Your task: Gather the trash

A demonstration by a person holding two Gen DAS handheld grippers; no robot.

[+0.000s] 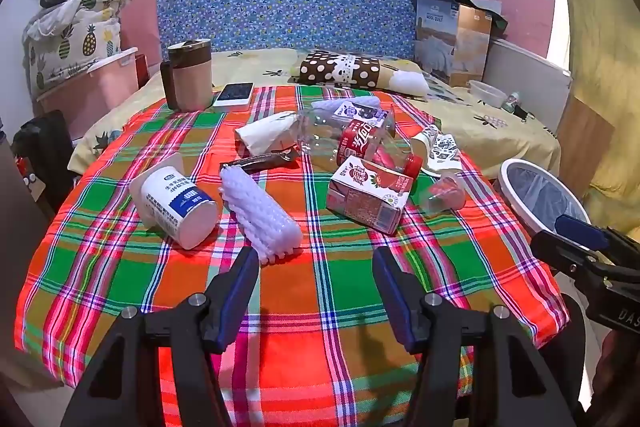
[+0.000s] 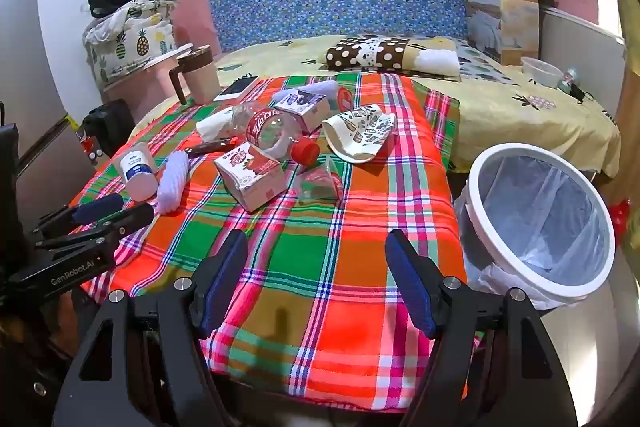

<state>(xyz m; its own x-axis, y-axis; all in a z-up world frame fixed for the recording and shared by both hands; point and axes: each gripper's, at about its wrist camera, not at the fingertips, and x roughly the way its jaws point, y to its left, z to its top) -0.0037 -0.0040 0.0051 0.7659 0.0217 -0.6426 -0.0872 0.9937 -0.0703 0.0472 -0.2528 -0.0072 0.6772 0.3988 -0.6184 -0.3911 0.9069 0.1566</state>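
Both tools empty; left gripper (image 1: pixel 316 259) w/ jaws spread wide over the near edge of the plaid cloth (image 1: pixel 320 307), right gripper (image 2: pixel 316 243) likewise spread wide, nothing between the pads, hovering near the cloth's near-right corner.

Trash sits mid-cloth, none collected yet as far as visible; bin (image 2: pixel 536 223) w/ white rim and liner stands off the cloth's right edge, beside the near-right corner, mouth tilted toward the right tool.

Nearest pieces: white foam net sleeve (image 1: pixel 260 215) just ahead of the left tool, its end nearly touching the left finger; white yogurt cup (image 1: pixel 176 203) on its side toward the left edge, just beside the sleeve; red-white juice carton (image 2: pixel 252 179) tilted, centre; clear Coke bottle (image 2: pixel 276 131) w/ red cap lying behind it, touching; crumpled clear plastic cup (image 2: pixel 320 183) just right of the carton; printed paper cup (image 2: pixel 360 135) squashed, toward the right edge.

Judgement: step in hand = first pick. Better for the right tool to take the carton or crumpled cup, closest to the bin; approach low, pads across the carton's narrow faces, squeeze gently since it looks empty and will buckle; lift clear before swinging right so it doesn't drag the bottle. Foam sleeve is soft; pinch mid-length.
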